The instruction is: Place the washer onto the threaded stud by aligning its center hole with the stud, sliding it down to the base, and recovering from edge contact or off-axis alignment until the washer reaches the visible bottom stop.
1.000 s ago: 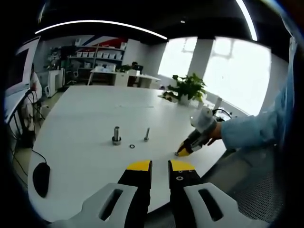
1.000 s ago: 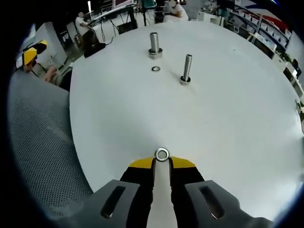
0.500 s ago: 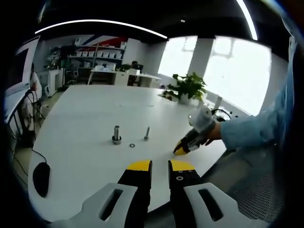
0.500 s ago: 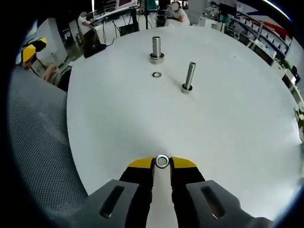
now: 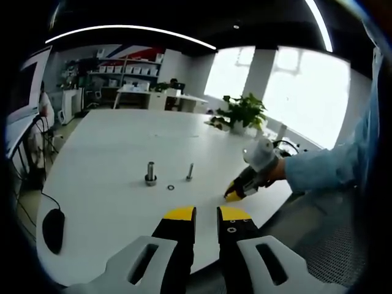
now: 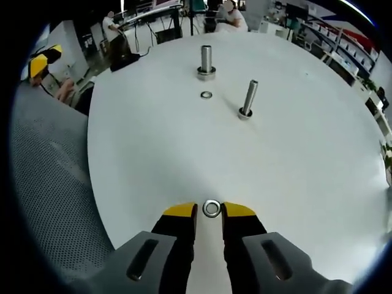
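Your washer [image 6: 211, 208] sits between the yellow tips of your right gripper [image 6: 211, 210]. The jaws stand close on either side of it and seem to pinch its rim, though the contact itself is too small to confirm. It hangs near the table [image 6: 294, 184] edge closest to you.

Straight ahead of those jaws, well apart from them, stands the thin stud [image 6: 248, 98], upright with a slight lean in the fisheye. Beyond it and a little to the left is a thicker stud [image 6: 206, 63] with a collar at its base. A second washer [image 6: 206, 95] lies flat on the table between the two, nearer the thick one and touching neither.

In the left gripper view, your left gripper [image 5: 206, 213] hovers over the near table edge with its jaws set a narrow gap apart and nothing between them. Ahead of it are the thick stud [image 5: 150, 173], the loose washer [image 5: 169, 187] and the thin stud [image 5: 189, 173]. To its right your right gripper [image 5: 232, 195] comes in with its tip low at the table surface, held by a hand [image 5: 278, 171] in a blue sleeve [image 5: 321, 168]. A dark mouse [image 5: 52, 230] lies far left of the left jaws.
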